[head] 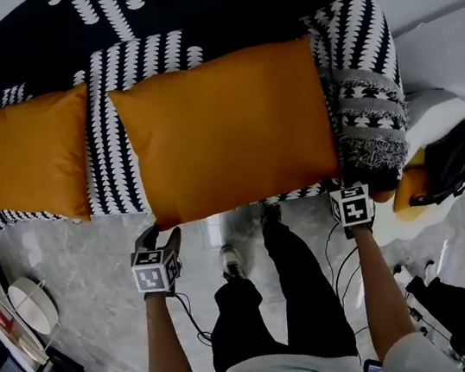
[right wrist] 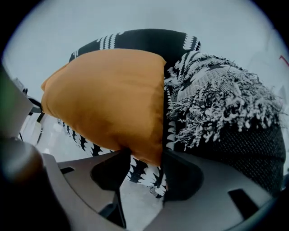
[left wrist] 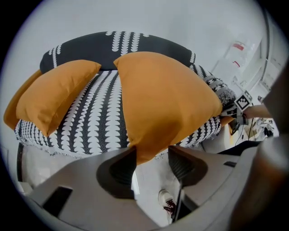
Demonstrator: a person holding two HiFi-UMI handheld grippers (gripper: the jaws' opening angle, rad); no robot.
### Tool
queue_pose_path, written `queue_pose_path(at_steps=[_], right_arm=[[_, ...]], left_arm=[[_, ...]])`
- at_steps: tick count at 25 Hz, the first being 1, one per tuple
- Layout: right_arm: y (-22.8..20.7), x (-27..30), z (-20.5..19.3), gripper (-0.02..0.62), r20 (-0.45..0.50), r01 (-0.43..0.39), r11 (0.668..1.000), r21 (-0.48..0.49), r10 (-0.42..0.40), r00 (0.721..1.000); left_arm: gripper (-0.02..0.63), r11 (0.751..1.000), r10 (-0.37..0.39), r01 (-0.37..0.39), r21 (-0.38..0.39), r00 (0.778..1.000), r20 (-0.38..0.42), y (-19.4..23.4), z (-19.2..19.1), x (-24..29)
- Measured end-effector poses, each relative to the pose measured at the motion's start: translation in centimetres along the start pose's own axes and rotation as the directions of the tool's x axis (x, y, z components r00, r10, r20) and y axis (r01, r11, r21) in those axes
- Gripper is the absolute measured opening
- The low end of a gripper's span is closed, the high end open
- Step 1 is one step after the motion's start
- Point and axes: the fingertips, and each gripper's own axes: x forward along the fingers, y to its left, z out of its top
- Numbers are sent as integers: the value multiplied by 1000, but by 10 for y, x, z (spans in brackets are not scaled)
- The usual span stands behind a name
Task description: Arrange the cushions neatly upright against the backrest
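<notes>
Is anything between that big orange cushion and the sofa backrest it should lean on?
Nothing visible does. The left gripper and right gripper pinch near corners of the large orange fabric cushion; the smaller orange cushion lies off to one side.
</notes>
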Motion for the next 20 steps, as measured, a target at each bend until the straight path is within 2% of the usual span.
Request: queue_pose_path(at_steps=[4,9,13,17,20], right_arm=[[3,6,4,218,2,-10,1000,1,10,1000],[11,5,9,122,27,-61,998,7,61,998],[14,-3,16,66,54,-91,994,54,88,995],[12,-21,25,55,72,-133,988,84,127,989],[11,-39,33,52,80,-176,981,76,170,982]], left_arm=[[229,999,41,-41,-1,999,14,4,3,7],[170,997,58,-56,-59,998,34,5,12,16],[74,996,65,-63,-61,997,37,-1,21,12],[49,992,54,-51,-114,998,30,-7,37,-6],[46,992,65,-63,-111,998,14,-5,50,-19]])
